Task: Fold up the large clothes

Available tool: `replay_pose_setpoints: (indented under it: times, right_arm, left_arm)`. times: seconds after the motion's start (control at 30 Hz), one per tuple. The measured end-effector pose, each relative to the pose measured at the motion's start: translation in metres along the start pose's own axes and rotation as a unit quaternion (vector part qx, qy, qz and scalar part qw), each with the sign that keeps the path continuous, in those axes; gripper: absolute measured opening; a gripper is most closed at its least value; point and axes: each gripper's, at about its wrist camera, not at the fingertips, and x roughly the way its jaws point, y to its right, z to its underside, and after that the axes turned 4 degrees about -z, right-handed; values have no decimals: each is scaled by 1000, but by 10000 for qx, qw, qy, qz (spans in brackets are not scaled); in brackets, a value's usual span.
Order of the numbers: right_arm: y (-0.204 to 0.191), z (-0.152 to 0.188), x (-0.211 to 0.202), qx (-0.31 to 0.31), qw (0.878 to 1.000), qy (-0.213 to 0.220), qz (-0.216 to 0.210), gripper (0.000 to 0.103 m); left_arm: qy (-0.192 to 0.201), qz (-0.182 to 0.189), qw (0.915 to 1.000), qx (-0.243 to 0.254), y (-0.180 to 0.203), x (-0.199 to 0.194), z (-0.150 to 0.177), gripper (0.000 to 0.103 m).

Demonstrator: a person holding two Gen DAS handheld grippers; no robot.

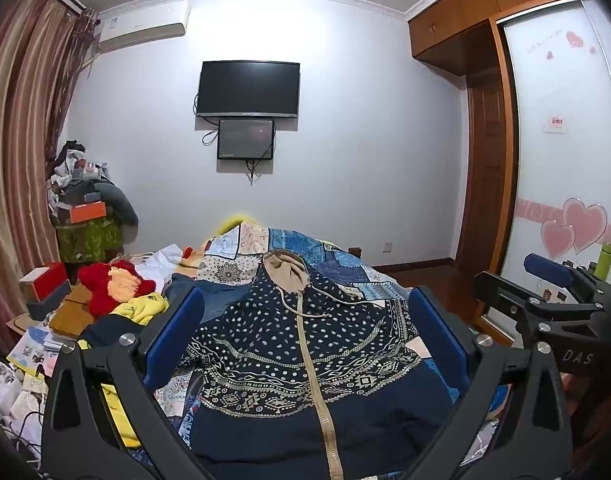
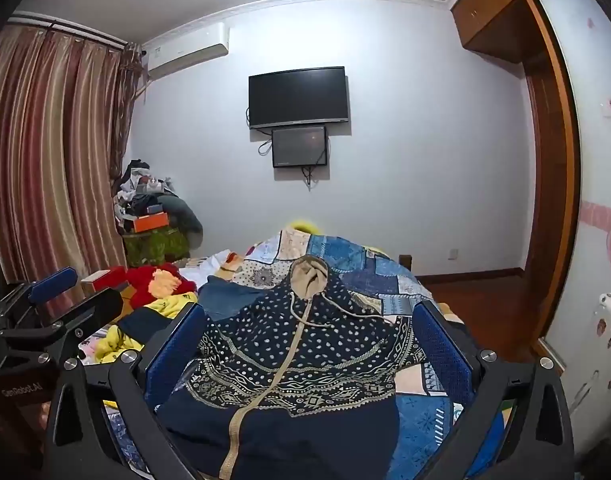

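You see a navy hoodie [image 1: 305, 344] with white dots, beige geometric bands, a beige zip and a beige hood lining. Under it lies a blue patchwork quilt [image 1: 345, 260]. Left of the hoodie sits a red and yellow pile [image 1: 117, 284].

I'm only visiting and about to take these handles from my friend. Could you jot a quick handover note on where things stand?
Left claw: wide open, holding nothing, hovering over the hoodie.
Right claw: wide open, empty too, beside the left one.
The dark patterned hoodie lies flat on the patchwork quilt, zipped front up, tan hood toward the far wall and the hem nearest you.
Done: it appears spread out only; no fold shows yet.
Left: all the folding, probably sides in first, then hem toward the hood.
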Motion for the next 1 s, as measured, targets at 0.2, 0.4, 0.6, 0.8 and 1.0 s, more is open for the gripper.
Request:
replay_pose_setpoints:
  times: [0.2, 0.4, 0.6, 0.8, 1.0]
  right_arm:
    - [0, 0, 1, 7, 10000, 13, -3, 103]
    - [0, 0, 2, -8, 10000, 7, 8, 103]
    - [1, 0, 2, -7, 10000, 11, 24, 103]
    - [3, -3, 1, 7, 10000, 1, 46, 103]
    - [4, -3, -1, 10, 10000, -2, 44, 103]
  left_arm:
    - [-13, -18, 10000, -2, -2, 1, -1, 103]
    - [-54, -18, 10000, 7, -2, 4, -1, 103]
    - [-46, -10, 10000, 21, -1, 5, 0, 103]
    - [-58, -10, 10000, 23, -1, 6, 0, 103]
    - [-64, -28, 10000, 32, -1, 8, -1, 103]
